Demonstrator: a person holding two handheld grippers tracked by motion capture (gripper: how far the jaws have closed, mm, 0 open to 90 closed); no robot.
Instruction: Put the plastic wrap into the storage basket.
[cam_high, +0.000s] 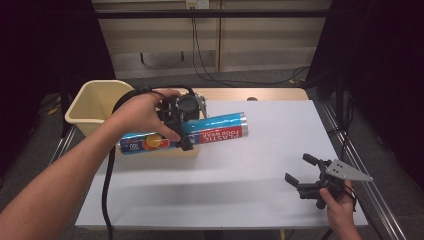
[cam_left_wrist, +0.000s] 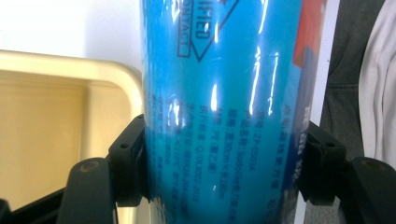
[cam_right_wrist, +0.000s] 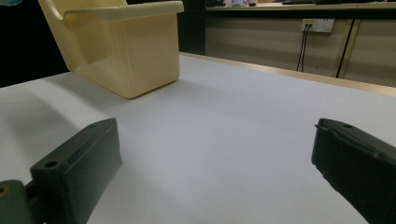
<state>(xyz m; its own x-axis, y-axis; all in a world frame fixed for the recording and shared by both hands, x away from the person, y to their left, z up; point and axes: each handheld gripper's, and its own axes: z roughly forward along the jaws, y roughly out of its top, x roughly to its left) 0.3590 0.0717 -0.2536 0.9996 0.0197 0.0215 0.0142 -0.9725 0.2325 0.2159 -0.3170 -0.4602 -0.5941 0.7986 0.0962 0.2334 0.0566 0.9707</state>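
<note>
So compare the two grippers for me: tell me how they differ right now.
The left gripper is shut on the blue food wrap roll, held above the table beside the yellow bin; the right gripper is open with nothing between its jaws, low near the table's edge. Both have black jaws and are hand-held.

Food-wrap box glossy film; bin smooth plastic; tabletop matt

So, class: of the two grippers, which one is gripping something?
The left gripper: its jaws clamp the blue plastic-wrap tube near the cream bin. The right gripper is open, with nothing between its jaws.
</note>
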